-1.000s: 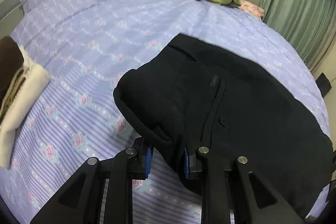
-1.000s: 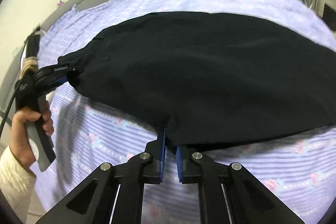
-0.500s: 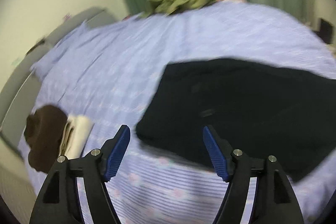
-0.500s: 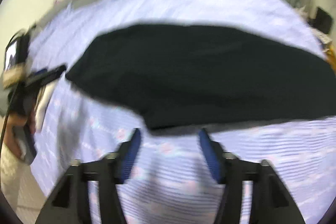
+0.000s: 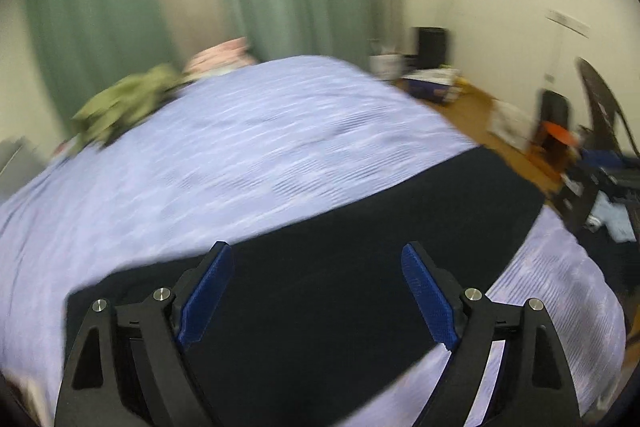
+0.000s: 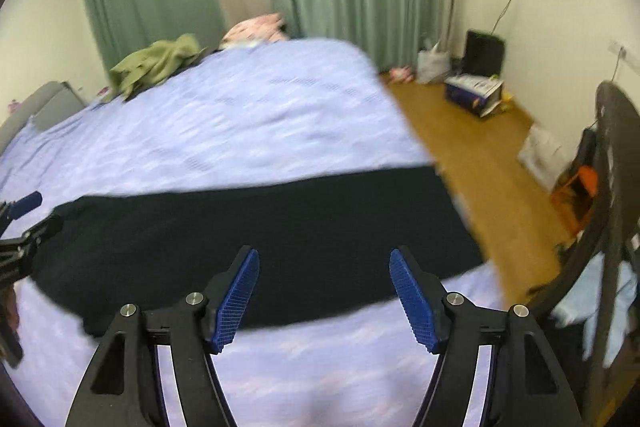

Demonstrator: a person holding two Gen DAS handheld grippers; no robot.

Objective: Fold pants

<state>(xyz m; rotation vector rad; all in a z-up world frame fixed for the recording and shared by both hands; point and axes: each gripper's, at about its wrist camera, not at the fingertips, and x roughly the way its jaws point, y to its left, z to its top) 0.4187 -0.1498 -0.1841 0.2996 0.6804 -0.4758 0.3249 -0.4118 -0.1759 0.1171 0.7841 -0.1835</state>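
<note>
You are holding both the left gripper [image 5: 316, 291] and the right gripper [image 6: 324, 295] with jaws spread wide and gripping nothing, above the one pair of black pants [image 6: 256, 227] lying flat across the lower middle of the frame on the lilac bed [image 6: 240, 115]. The cloth is looking soft and limp, so you are likely best pinching it at the hem end, lower right.

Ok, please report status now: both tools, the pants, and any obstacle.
Left tool open, right tool open, both empty. Black pants flat along near edge of bed. Nothing on the pants.
</note>
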